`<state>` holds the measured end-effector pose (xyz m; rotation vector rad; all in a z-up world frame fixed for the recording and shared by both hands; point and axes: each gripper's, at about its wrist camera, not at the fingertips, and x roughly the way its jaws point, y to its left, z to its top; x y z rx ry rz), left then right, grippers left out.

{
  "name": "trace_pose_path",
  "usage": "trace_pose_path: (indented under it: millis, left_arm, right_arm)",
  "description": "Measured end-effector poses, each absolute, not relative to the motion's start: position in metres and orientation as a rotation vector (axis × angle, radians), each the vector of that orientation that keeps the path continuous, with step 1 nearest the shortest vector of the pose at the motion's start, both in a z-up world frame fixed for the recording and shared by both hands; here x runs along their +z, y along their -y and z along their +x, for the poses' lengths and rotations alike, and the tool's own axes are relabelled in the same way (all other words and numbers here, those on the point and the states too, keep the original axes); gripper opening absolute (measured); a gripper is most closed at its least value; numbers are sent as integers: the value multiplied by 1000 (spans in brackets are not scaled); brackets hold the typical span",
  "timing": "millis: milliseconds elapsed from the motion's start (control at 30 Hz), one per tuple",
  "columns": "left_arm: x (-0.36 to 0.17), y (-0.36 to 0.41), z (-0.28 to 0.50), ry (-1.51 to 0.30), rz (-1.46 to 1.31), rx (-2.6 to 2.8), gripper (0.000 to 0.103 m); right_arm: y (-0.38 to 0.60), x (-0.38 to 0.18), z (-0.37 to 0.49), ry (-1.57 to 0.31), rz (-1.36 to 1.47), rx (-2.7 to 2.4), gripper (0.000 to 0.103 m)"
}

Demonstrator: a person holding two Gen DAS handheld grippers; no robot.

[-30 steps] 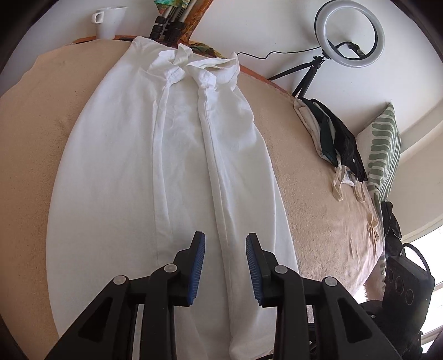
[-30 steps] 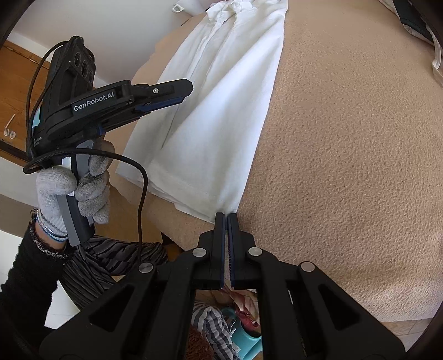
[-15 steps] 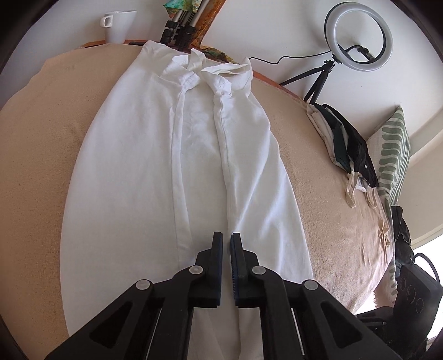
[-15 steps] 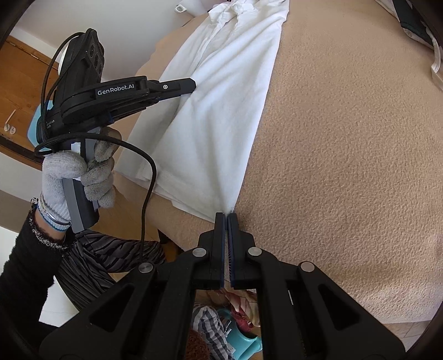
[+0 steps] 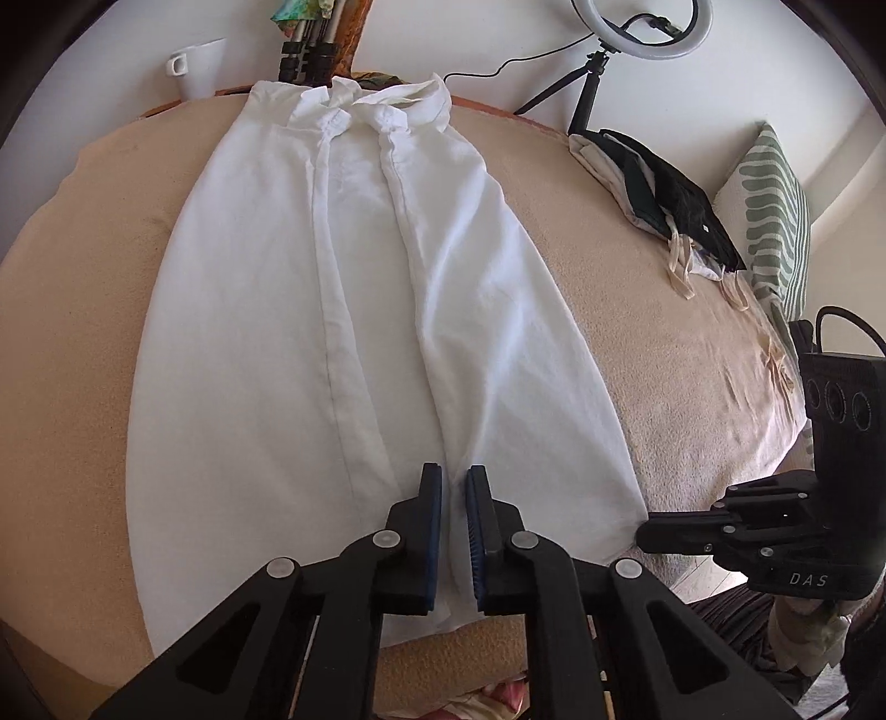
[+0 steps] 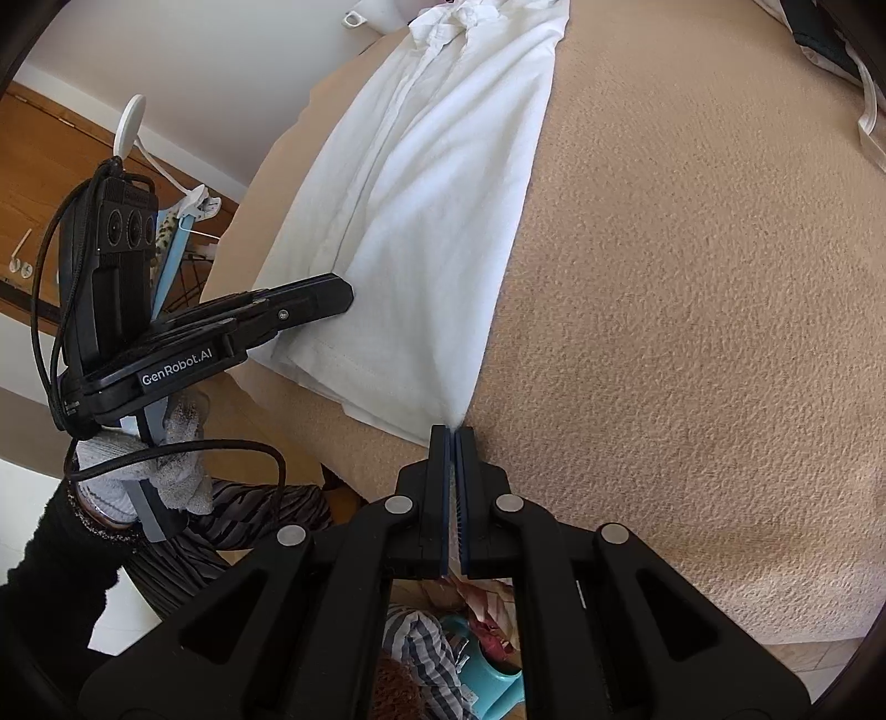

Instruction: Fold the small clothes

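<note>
While both hand-held grippers sit at the near hem, the scene reads so:

Left hand-held gripper: points steeply down at lower centre of its own view, blue-padded jaws nearly together over the hem; a thin fold of cloth seems to run between the pads, but I cannot tell if they pinch it.

Right hand-held gripper: clenched on the hem corner at lower centre of its view, tilted steeply down.

Grey knitted glove: wraps the left handle at lower left of the right view, a black sleeve below it.

White collared button-front cotton shirt: lies flat lengthwise, collar at upper centre.

Beige textured bed cover: carries the shirt.

Room: white ceramic mug upper left, ring light on a small tripod upper right, dark folded clothes pile and green-patterned cushion at right.
</note>
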<state>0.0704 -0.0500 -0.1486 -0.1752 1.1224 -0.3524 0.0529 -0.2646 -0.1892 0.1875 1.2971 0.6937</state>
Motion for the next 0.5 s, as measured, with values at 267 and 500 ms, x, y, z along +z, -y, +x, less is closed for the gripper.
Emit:
trace_pose_path:
  millis: [267, 500]
  left_arm:
    - [-100, 34, 66, -1003, -183, -387, 34]
    - [-60, 21, 120, -905, -165, -385, 54]
  right_arm:
    - [270, -163, 55, -1228, 145, 732, 13]
    - [272, -131, 73, -1152, 145, 693, 18]
